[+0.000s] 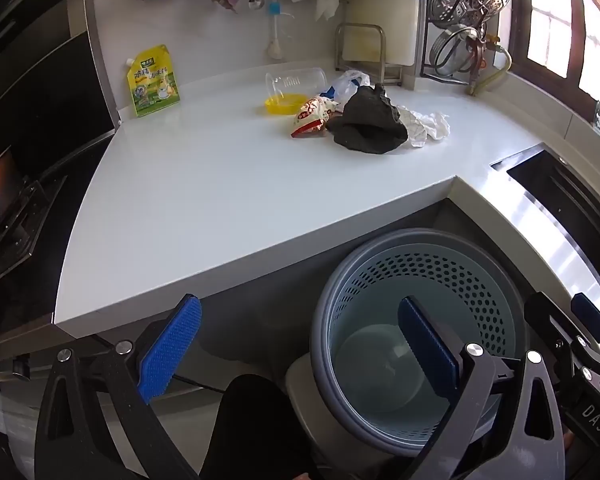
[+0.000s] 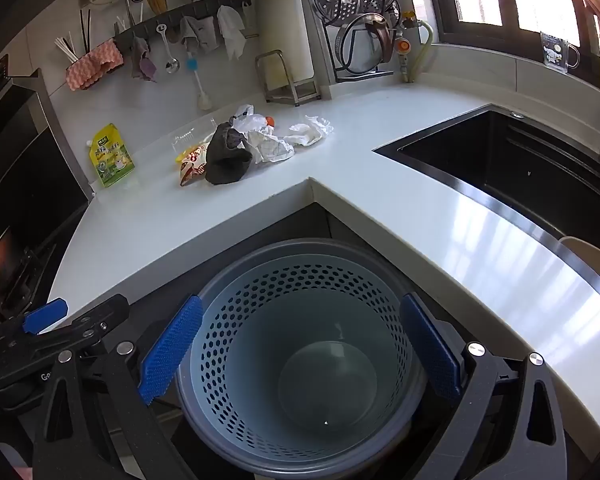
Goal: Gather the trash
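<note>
Trash pile (image 1: 364, 120) near the back of the white tabletop (image 1: 204, 184), close to the wall: crumpled dark cloth (image 1: 366, 128) in front, red-and-white snack wrapper (image 1: 312, 118) touching its left side, crumpled white paper (image 1: 430, 124) to its right, white plastic bag (image 1: 350, 82) behind. Clear plastic jar (image 1: 296, 80) lying on its side beside a yellow lid (image 1: 285, 103), just left of the pile. Green-and-yellow spout pouch (image 1: 154, 82) standing well apart at far left, against the wall. Grey perforated bin (image 2: 300, 356) on the floor below the inner corner of the tabletop, nothing visible inside. Black sink (image 2: 512, 168) set into the tabletop at right. Left gripper (image 1: 300, 352) tilted downward off the front edge of the tabletop, jaws spread wide, released, gripping nothing. Right gripper (image 2: 300, 352) directly above the bin mouth, jaws likewise spread wide and released, blue pads (image 2: 170, 350) on either side of the rim without touching it.
</note>
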The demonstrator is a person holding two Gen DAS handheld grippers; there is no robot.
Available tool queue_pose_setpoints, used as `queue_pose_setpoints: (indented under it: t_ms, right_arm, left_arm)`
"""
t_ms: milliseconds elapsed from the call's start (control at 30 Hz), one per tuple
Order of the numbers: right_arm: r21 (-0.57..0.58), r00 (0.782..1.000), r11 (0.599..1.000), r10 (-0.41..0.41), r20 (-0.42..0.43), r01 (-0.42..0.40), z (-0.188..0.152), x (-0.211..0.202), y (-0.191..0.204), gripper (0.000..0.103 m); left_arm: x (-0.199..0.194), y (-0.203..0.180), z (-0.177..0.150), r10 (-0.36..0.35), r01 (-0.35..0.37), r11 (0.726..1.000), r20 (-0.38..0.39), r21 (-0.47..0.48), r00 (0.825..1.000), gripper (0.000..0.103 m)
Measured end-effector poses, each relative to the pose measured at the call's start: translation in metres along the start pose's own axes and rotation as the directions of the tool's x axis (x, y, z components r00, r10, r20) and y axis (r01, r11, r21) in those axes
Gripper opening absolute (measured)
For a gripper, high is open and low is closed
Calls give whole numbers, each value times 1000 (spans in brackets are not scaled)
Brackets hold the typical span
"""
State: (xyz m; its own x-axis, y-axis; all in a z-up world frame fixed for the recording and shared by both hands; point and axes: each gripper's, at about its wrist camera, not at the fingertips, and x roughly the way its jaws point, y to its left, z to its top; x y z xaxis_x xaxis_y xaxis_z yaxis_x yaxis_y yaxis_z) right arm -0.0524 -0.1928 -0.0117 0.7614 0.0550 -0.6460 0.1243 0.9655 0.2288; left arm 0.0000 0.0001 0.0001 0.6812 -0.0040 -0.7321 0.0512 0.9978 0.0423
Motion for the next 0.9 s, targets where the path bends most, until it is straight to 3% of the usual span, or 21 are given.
queue_pose_setpoints:
  t_ms: [900]
  right_arm:
    - [1,1000,1000,0,9,0,0,-2,-1,94]
  left_arm:
    - [-4,-1,1,2,-2,1000,8,-2,1000,97]
